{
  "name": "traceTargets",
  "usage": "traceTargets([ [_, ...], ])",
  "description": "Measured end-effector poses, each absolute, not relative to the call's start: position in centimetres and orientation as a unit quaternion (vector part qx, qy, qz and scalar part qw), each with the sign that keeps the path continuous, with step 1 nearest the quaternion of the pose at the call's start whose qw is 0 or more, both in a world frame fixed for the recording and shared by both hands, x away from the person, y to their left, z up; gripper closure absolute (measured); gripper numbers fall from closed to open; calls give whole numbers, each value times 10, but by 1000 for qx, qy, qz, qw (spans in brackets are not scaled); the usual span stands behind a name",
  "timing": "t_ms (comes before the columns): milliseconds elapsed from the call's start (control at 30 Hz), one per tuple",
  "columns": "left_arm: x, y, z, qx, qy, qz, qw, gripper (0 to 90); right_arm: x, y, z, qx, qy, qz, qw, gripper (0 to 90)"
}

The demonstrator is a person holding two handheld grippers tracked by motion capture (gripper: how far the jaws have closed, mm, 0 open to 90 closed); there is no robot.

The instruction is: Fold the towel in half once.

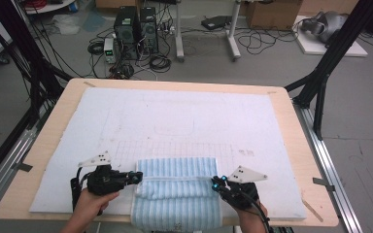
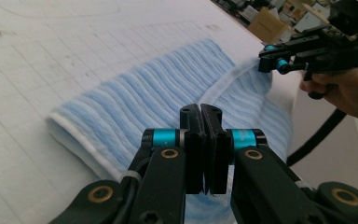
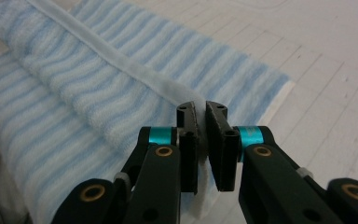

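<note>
Closest to me, at the bottom centre of the high view, the blue striped towel point(image 1: 177, 194) hangs over the table point(image 1: 296, 131) edge, folded once. My left gripper point(image 1: 137, 177) has its jaws pressed together on the white hem's left end, and my right gripper point(image 1: 215, 183) pinches the right end. I judge I hold both corners so the folded edge stays taut and straight for the next fold.

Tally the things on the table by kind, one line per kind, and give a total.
Striped towel: 1
White mat: 1
Grippers: 2, the left gripper and the right gripper, each clamped on the towel's white hem
Total: 4
</note>
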State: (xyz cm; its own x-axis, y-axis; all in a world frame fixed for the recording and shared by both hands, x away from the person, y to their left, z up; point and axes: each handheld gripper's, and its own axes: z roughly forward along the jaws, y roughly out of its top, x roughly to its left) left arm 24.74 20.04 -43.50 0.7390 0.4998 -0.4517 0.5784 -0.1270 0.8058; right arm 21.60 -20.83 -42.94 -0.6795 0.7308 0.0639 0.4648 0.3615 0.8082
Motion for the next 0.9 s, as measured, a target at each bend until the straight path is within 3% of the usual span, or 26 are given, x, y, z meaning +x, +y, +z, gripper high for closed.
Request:
traceTargets([
  [133,241,207,-442,746,358,-40,560,858,206,-213,-433,370,812,426,152,796],
  [167,241,208,-443,744,362,-31,561,806,204,-215,-432,372,809,429,151,762],
  [233,244,209,-442,739,377,-5,558,595,204,-217,-430,378,803,434,156,700],
  [367,259,212,-434,727,388,32,565,478,215,-221,-420,397,784,444,174,571],
  [533,281,214,-427,729,400,67,551,441,242,-219,-412,413,776,436,192,515],
  [667,295,214,-433,727,412,84,543,459,264,-212,-417,421,784,419,182,477],
  [900,310,205,-446,735,421,78,525,372,293,-202,-432,433,795,392,165,436],
])
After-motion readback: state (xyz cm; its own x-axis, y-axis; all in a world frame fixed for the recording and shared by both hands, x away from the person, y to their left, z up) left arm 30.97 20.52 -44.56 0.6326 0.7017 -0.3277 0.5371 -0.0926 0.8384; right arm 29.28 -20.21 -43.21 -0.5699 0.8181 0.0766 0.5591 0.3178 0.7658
